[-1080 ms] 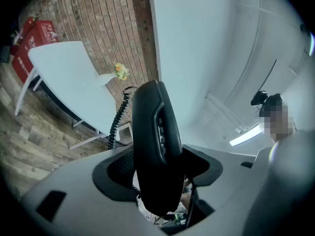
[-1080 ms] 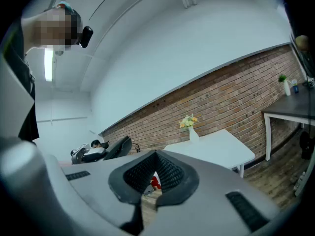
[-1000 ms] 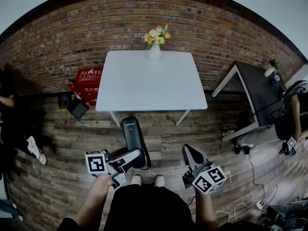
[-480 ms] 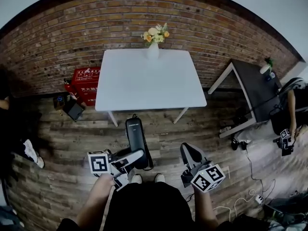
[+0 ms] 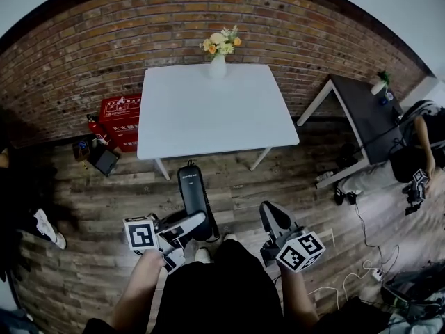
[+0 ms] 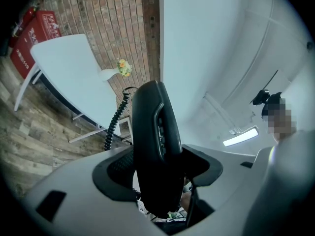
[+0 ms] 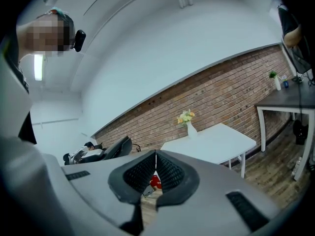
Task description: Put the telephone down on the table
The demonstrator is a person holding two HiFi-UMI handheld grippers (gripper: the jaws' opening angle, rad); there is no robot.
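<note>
1. Head view: the left hand-held gripper (image 5: 186,224) is clamped across the lower part of a long black plastic telephone handset (image 5: 192,195). The handset points away from the person toward the white rectangular desk (image 5: 215,117). It is held in the air over the wooden plank floor (image 5: 292,179), short of the desk's near edge and not resting on it. A white vase of yellow and orange flowers (image 5: 218,50) stands at the desk's far edge against the red brick wall (image 5: 104,40). A red box (image 5: 117,111) sits on the floor to the left of the desk. The right hand-held gripper (image 5: 271,218) is off to the right, carrying nothing.

2. Left gripper view: the telephone handset (image 6: 153,141) stands upright between the two jaws, whose dark ribbed pads press on its sides. A black coiled cord (image 6: 115,119) hangs beside it. Behind it are the desk (image 6: 64,65) and the vase (image 6: 114,73).

3. Right gripper view: the right hand-held gripper (image 7: 155,167) is clenched, pads meeting with nothing between them. Ahead lie the desk (image 7: 216,142), the vase (image 7: 187,121) and a dark side desk (image 7: 290,100).
</note>
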